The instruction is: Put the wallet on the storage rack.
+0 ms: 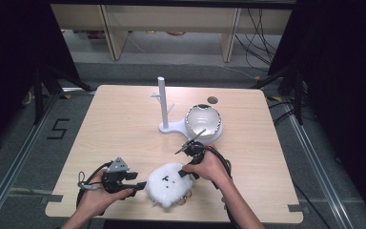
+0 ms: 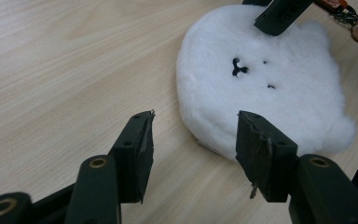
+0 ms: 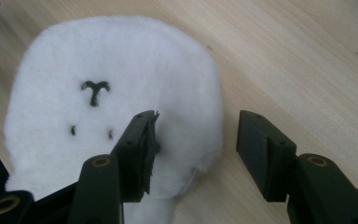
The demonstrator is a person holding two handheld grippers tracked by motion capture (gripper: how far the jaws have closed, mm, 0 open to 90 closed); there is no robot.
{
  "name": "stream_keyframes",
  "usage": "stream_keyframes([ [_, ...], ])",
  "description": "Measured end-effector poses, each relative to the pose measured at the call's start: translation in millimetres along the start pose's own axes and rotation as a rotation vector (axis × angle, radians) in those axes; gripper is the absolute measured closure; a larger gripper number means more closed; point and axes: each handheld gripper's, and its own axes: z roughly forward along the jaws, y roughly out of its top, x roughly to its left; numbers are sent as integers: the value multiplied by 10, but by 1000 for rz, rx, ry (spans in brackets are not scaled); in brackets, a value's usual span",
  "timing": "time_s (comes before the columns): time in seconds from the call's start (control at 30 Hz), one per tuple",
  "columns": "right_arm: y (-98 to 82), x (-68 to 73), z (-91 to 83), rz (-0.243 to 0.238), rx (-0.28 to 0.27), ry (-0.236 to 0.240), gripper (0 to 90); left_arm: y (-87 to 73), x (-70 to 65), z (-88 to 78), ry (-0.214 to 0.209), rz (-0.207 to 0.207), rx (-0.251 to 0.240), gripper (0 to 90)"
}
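Observation:
A white fluffy plush (image 1: 168,183) with a small black stitched face lies flat near the table's front edge. My left gripper (image 1: 140,185) sits at its left side, jaws open. In the left gripper view, the left gripper (image 2: 193,140) has the plush (image 2: 261,79) just ahead, its near edge level with the jaw tips and nothing pressed. My right gripper (image 1: 187,172) is at the plush's right side. In the right gripper view, the right gripper (image 3: 196,144) stands open: one jaw is over the plush (image 3: 112,93), the other over bare wood.
A white peg stand (image 1: 163,102) rises mid-table, with a round white and silver bowl-like thing (image 1: 202,119) beside it on the right. A metal keychain (image 2: 354,23) trails from the plush's far side. The table's front edge (image 1: 171,218) is close behind the plush.

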Motion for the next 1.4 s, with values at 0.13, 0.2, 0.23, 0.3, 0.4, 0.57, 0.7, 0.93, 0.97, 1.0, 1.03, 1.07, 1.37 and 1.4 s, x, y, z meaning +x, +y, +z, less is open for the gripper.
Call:
stream_keyframes([
  [0.13, 28, 19, 52, -15, 17, -14, 466, -12, 16, -7, -6, -2, -2, 457],
  [0.2, 47, 37, 80, -25, 23, -20, 460, -20, 18, -17, -2, -13, -3, 456],
  [0.23, 52, 36, 89, -40, 29, -22, 460, -25, 33, -22, -1, -12, -3, 456],
  [0.3, 66, 49, 119, -55, 37, -28, 466, -33, 60, -34, -1, -5, 2, 455],
  [0.4, 75, 55, 142, -83, 54, -49, 541, -53, 85, -50, 7, -16, -1, 453],
  [0.57, 70, 80, 147, -80, 57, -40, 695, -94, 116, -68, 11, -36, -14, 452],
  [0.7, 57, 86, 129, -61, 43, -23, 768, -126, 142, -89, 30, -44, -11, 446],
  [0.93, -28, 106, 30, -39, -36, 23, 798, -180, 192, -131, 35, -76, -75, 440],
  [0.97, -70, 113, -41, -33, -83, 29, 799, -190, 194, -134, 46, -93, -96, 434],
  [1.0, -70, 113, -41, -33, -83, 29, 799, -198, 223, -153, 45, -81, -91, 434],
  [1.03, -92, 119, -79, -26, -106, 32, 799, -210, 233, -154, 45, -95, -107, 430],
  [1.07, -115, 108, -121, -24, -126, 52, 799, -221, 264, -181, 51, -87, -89, 423],
  [1.37, -308, 76, -498, 2, -317, 3, 802, -324, 396, -238, 119, -157, -164, 406],
  [1.4, -319, 69, -541, -9, -342, 8, 802, -340, 401, -230, 132, -164, -174, 406],
])
